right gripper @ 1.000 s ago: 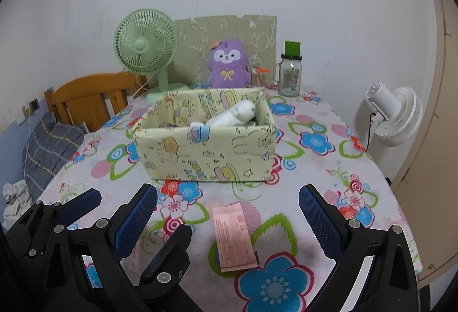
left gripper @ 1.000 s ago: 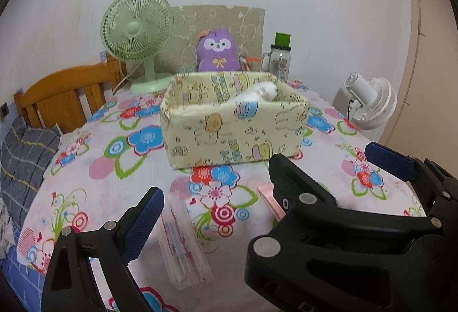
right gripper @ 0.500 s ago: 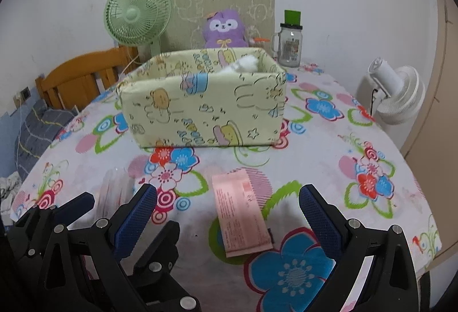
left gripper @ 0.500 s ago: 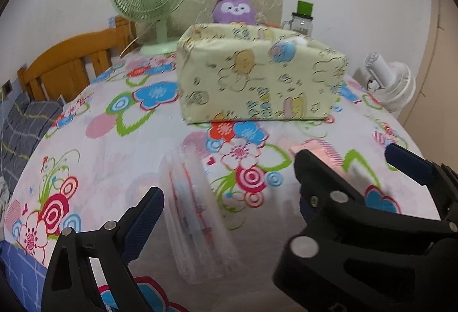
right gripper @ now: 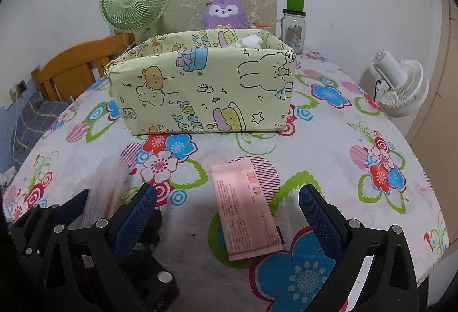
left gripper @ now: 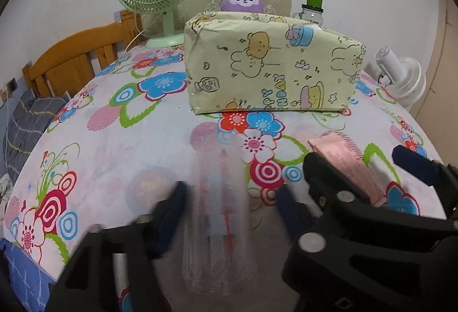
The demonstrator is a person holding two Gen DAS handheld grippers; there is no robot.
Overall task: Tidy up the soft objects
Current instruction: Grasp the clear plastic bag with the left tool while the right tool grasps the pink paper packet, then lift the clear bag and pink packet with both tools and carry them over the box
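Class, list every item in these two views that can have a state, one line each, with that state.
Left gripper: jaws just closing around the clear packet, blurred.
Right gripper: open, either side of the pink packet.
Clear packet: flat on the tablecloth.
Pink packet: flat, sealed.
Yellow fabric box: open-topped, something white inside.
Green fan: blades not blurred.
Glass jar: upright, lidded.
Purple plush: upright behind the box.
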